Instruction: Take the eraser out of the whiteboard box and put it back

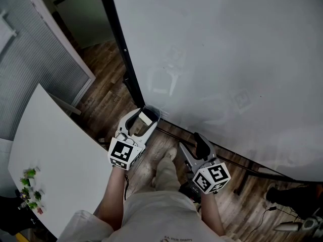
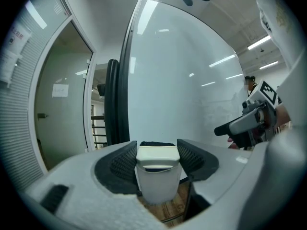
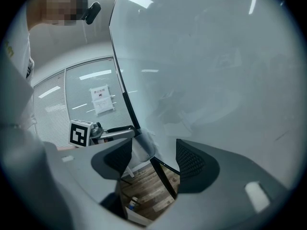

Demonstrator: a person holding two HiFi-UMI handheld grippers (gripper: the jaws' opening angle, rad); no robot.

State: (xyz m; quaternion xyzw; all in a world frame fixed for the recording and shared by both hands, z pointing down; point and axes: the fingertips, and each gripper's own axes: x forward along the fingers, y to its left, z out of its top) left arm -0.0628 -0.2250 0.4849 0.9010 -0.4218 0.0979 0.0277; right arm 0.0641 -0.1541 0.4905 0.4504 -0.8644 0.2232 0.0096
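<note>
The white eraser (image 1: 145,118) with its dark felt edge sits between the jaws of my left gripper (image 1: 146,115), whose pads press on both its sides. In the left gripper view the eraser (image 2: 157,171) stands upright, filling the gap of the left gripper (image 2: 157,150). It is at the translucent whiteboard box (image 1: 157,113) on the lower left corner of the whiteboard (image 1: 227,59); I cannot tell whether it is inside or just above. My right gripper (image 1: 192,142) stands open lower right, nothing between its jaws. Past the right gripper (image 3: 153,159) the box (image 3: 144,145) shows.
A white table (image 1: 55,160) with small green plants (image 1: 29,190) stands at the left. The whiteboard's dark frame post (image 1: 121,44) and its floor rail (image 1: 237,160) run over the wooden floor. The person's legs and shoes (image 1: 164,168) are below the grippers.
</note>
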